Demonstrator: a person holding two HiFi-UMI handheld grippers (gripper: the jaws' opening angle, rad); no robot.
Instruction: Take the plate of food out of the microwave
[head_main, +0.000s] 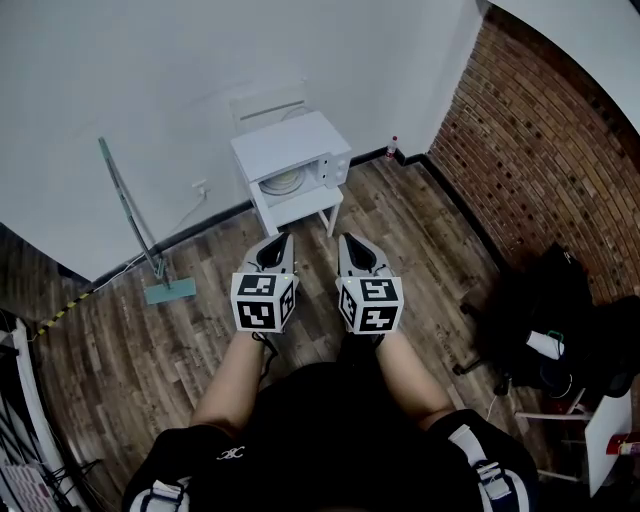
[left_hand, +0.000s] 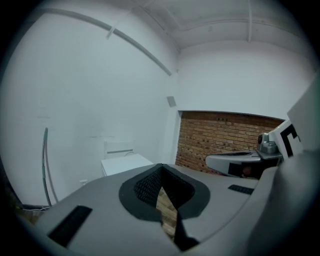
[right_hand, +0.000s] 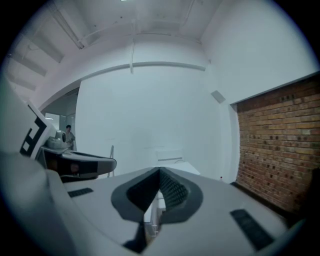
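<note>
**Both claws shut and empty, microwave ahead by the wall**

A wooden plank floor (head_main: 200, 340) runs out from under the person to a white wall (head_main: 150, 80), with a brick wall (head_main: 530, 150) closing the room on the right. Nearest the camera, two bare forearms (head_main: 235, 375) reach forward side by side. The left claw (head_main: 280, 238) and the right claw (head_main: 347, 238) are held level with each other above the floor, close together but not touching, both aimed at the far wall.

In the left gripper view, the left claw (left_hand: 161, 167) has its jaws closed tip to tip with nothing between them. The right claw (right_hand: 160, 171) reads the same in the right gripper view: jaws together and empty.

Well beyond the claws, a white microwave (head_main: 295, 160) sits on a small white table (head_main: 300, 208) against the white wall. The plate (head_main: 283, 182) shows inside the microwave at its front. A mop (head_main: 130, 215) leans on the wall to the left of the table, its head on the floor. A small bottle (head_main: 392, 147) stands in the corner where the two walls meet.
</note>
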